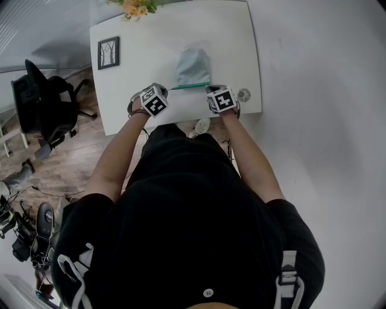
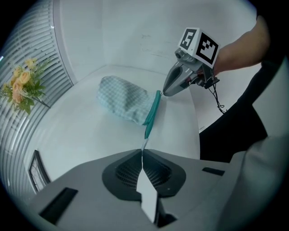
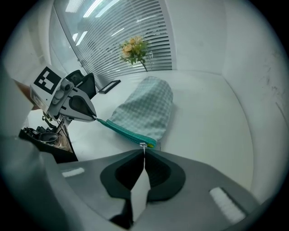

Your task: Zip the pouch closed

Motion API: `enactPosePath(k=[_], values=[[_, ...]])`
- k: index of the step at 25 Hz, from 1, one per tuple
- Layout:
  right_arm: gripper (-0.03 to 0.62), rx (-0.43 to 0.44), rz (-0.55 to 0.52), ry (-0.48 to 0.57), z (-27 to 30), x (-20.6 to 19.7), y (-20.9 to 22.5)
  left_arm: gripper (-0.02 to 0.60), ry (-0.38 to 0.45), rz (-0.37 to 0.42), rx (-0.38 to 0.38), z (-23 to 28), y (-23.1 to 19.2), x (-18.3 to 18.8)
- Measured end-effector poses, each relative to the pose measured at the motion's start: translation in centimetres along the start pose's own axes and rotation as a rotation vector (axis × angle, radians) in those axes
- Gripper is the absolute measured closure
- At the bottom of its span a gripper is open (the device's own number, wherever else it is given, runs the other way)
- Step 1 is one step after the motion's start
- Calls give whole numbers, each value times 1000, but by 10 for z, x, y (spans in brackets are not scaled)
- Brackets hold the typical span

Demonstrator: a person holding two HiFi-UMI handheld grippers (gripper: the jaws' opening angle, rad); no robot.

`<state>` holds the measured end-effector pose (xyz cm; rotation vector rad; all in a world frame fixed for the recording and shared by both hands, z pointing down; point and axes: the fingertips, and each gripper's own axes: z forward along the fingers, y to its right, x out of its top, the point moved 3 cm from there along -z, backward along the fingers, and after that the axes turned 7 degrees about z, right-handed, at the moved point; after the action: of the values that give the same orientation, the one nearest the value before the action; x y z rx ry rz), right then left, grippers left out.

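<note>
- White table [image 1: 232, 42] over wood flooring; a framed picture [image 1: 108, 52] and flowers [image 1: 137, 7] stand toward its far left.
- Checked pouch [image 1: 193, 65] lies flat near the table's front edge, with its teal zipper [image 1: 190, 86] on the side toward the person.
- Left gripper [image 2: 142, 152]: jaws together, pinching the zipper's end tab [image 2: 144, 143].
- Right gripper [image 3: 144, 152]: jaws together on the silver zipper pull [image 3: 143, 145], at the opposite end.
- Zipper band runs straight between both grippers.

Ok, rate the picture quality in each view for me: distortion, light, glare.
Head view: fisheye bows the table edges; light soft and even, pouch small but clear. Left gripper view: dark corners, blinds bend hard. Right gripper view: bright ceiling-light streaks over the blinds at top; near jaws slightly soft.
</note>
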<state>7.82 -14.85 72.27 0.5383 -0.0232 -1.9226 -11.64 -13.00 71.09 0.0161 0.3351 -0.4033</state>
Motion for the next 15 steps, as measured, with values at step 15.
enactPosePath(k=[15], values=[[470, 81, -13, 96, -24, -10, -2, 488, 112, -93, 65, -24, -7, -18]])
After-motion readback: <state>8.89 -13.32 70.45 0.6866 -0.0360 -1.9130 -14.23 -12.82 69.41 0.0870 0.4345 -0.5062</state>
